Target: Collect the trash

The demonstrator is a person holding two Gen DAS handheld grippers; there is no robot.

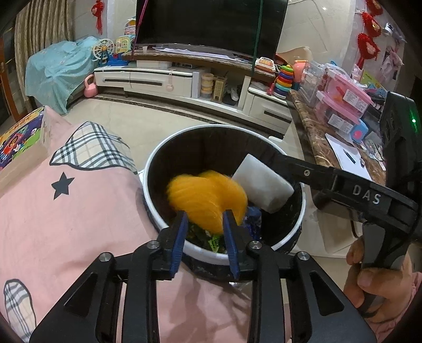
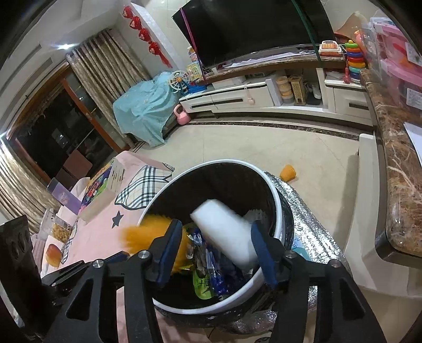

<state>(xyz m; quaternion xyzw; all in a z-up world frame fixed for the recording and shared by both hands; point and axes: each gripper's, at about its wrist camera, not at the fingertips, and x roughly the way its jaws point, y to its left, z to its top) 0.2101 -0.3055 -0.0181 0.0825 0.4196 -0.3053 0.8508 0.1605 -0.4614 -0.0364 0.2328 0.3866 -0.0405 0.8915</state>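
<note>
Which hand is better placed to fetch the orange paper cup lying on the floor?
Right. The orange paper cup lies on the floor beyond the bin on the right tongs' side; the left view misses it.

The pleated orange paper cup point(image 1: 208, 200) is smeared by motion blur in the left wrist view, its folds unreadable; in the right wrist view it point(image 2: 147, 234) is blurred too and partly hidden behind a blue finger pad. The white foam block point(image 2: 224, 232) is blurred at its edges there. The crumpled wrappers point(image 2: 208, 274) deep in the round black white-rimmed bin point(image 1: 263, 142) are too jumbled to identify. The colourful picture-book box point(image 1: 21, 139) is cut off by the left edge. The black television screen point(image 1: 211, 23) is cropped at the top.
</note>
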